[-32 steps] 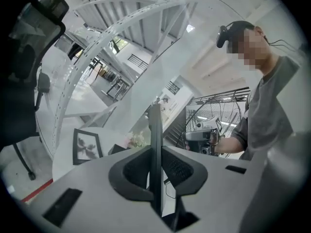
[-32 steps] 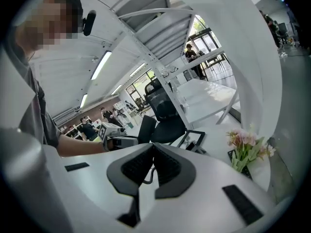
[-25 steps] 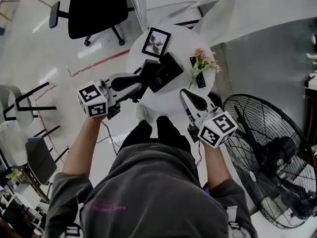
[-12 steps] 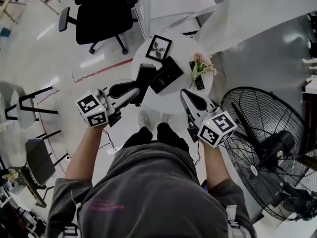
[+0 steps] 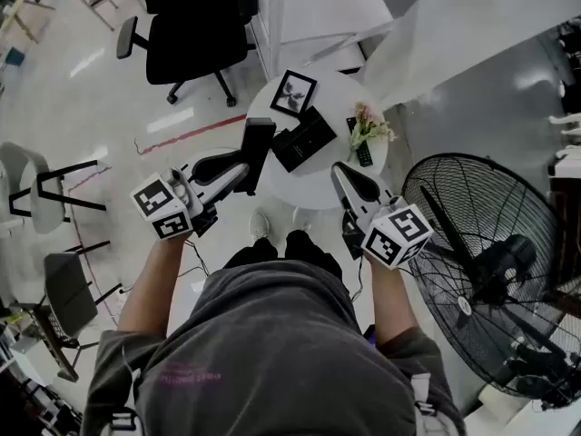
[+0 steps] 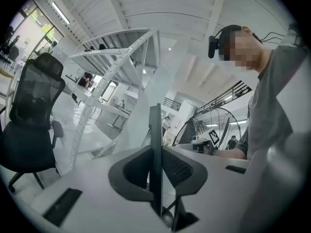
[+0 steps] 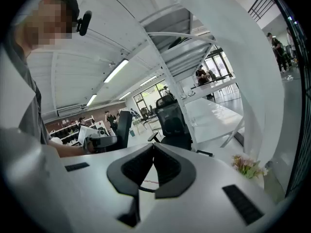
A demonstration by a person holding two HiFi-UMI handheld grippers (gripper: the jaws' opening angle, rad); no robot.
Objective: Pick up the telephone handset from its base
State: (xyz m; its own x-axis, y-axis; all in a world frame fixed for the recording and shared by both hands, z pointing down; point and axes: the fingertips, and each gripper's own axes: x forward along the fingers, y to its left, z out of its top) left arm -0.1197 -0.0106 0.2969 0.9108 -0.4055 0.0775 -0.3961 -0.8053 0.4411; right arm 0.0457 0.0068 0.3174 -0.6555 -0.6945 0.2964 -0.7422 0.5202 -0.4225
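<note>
Left gripper (image 5: 238, 167) gripped the handset (image 5: 257, 142) across its flat faces, left of its base (image 5: 304, 139), apparently clear. Judged rigid, light, smooth plastic: hold mid-length. Right gripper (image 5: 343, 174) was closed, empty.

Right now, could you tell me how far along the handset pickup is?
Done: the left gripper is clamped on the handset, which is lifted clear of its base on the round table. In hand: the handset is held in the air beside the base. Left: seemingly nothing; the right gripper is shut and empty.
</note>
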